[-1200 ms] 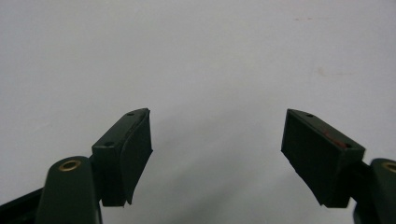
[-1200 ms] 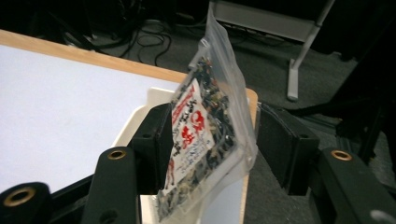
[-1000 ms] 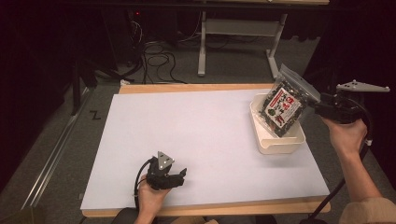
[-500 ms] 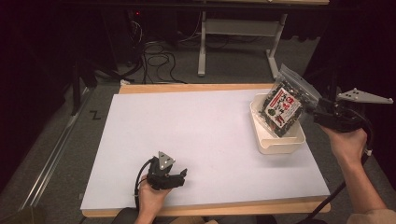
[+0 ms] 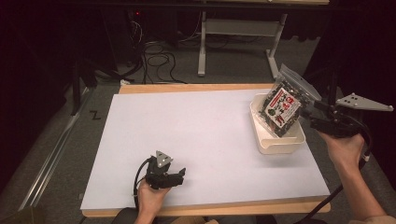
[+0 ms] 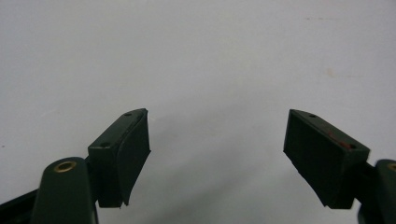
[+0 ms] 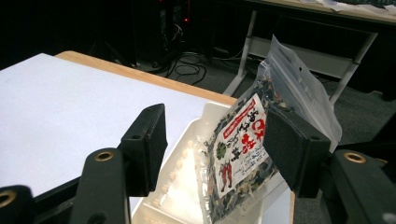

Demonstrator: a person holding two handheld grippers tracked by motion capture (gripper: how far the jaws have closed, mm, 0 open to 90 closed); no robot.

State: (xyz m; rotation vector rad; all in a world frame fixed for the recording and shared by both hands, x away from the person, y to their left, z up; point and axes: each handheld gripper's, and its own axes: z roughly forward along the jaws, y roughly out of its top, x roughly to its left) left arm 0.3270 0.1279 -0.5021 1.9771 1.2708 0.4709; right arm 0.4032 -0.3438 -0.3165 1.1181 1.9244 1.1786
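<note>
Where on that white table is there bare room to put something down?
Most of the white tabletop is free: the whole stretch between the left gripper near the front edge and the white plastic tray at the right edge. It is crowded only at the tray, where the clear snack bag leans beside the open right gripper.

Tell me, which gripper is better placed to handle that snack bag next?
Probably the right gripper: its open jaws flank the snack bag leaning in the white tray. The left gripper rests far off.

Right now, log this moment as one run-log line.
right gripper: jaws just opening, snack bag between them, unpressed | bag: leaning in white tray | left gripper: open on table
</note>
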